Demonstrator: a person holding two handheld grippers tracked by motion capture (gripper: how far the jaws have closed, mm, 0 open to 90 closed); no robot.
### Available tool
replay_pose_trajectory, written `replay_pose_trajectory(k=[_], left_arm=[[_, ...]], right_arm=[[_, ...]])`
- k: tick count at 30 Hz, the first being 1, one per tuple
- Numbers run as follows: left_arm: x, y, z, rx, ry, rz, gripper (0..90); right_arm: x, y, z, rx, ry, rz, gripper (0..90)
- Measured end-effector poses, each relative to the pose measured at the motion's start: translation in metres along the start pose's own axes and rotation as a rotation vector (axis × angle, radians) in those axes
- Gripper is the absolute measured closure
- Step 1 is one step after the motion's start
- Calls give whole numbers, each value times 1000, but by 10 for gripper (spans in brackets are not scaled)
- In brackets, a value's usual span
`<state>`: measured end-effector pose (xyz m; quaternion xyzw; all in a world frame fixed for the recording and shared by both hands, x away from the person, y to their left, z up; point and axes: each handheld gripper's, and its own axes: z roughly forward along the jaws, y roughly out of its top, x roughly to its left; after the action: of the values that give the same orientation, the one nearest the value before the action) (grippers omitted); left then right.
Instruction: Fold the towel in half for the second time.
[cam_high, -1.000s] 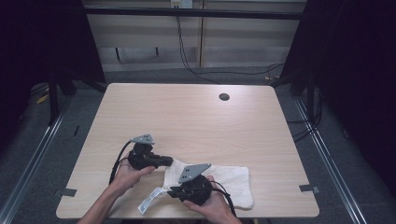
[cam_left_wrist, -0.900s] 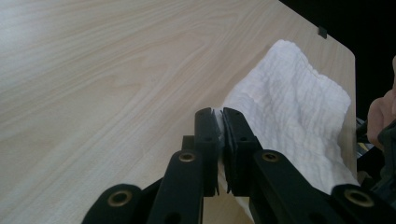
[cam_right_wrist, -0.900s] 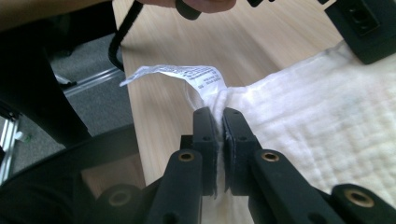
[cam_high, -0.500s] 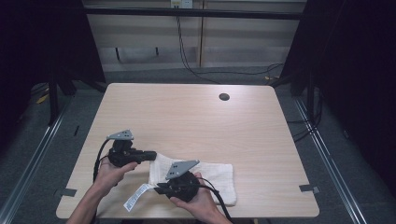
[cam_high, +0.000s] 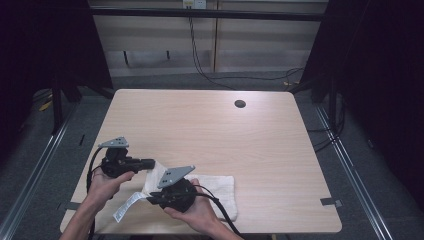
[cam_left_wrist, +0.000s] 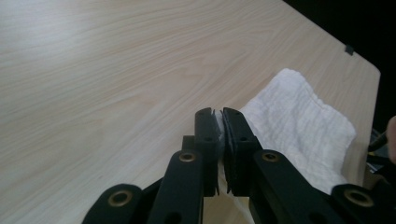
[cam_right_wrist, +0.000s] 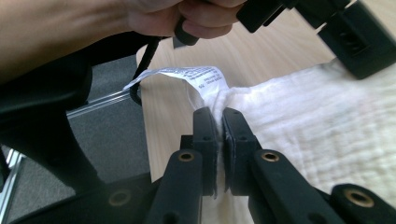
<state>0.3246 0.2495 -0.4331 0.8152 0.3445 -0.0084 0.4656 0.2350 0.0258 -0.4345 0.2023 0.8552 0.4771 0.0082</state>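
A white towel (cam_high: 215, 190) lies folded near the front edge of the light wooden table (cam_high: 210, 130). My left gripper (cam_high: 150, 162) is shut on the towel's left edge, where white cloth (cam_left_wrist: 299, 126) shows pinched between the jaws at the left gripper (cam_left_wrist: 218, 116). Just right of it, my right gripper (cam_high: 152, 198) is shut on the towel's near left corner. In the right gripper view the right gripper (cam_right_wrist: 218, 116) pinches the cloth (cam_right_wrist: 327, 121) beside a white care label (cam_right_wrist: 187, 77). That label (cam_high: 127, 205) hangs out to the front left.
A round cable hole (cam_high: 240, 104) sits in the table's far right part. Black cables trail from both grippers toward the front edge. Dark floor and metal rails (cam_high: 40, 150) flank the table.
Both grippers and the towel have shifted left along the front of the table. The towel now lies narrower, drawn leftward with them.
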Motion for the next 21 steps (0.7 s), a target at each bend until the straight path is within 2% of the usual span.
replay_pose_trajectory(k=[4, 7, 12, 14, 17, 21], left_arm=[[-4, 8, -11, -11, 16, 18, 855], [-7, 14, -9, -11, 10, 35, 855], [-12, 20, 12, 6, -15, 47, 854], [-17, 24, 19, 9, -25, 56, 854], [-26, 31, 28, 2, -48, 71, 854], [-36, 38, 46, 18, -67, 84, 855]], right_arm=[[5, 16, -1, -32, 2, -22, 853], [5, 22, -3, -53, 6, -28, 853], [0, 9, -8, -42, -13, -4, 851], [-2, 5, -15, -54, -15, 13, 850], [-3, 2, -28, -69, -33, 8, 849], [-4, -4, -47, -78, -60, 12, 848]])
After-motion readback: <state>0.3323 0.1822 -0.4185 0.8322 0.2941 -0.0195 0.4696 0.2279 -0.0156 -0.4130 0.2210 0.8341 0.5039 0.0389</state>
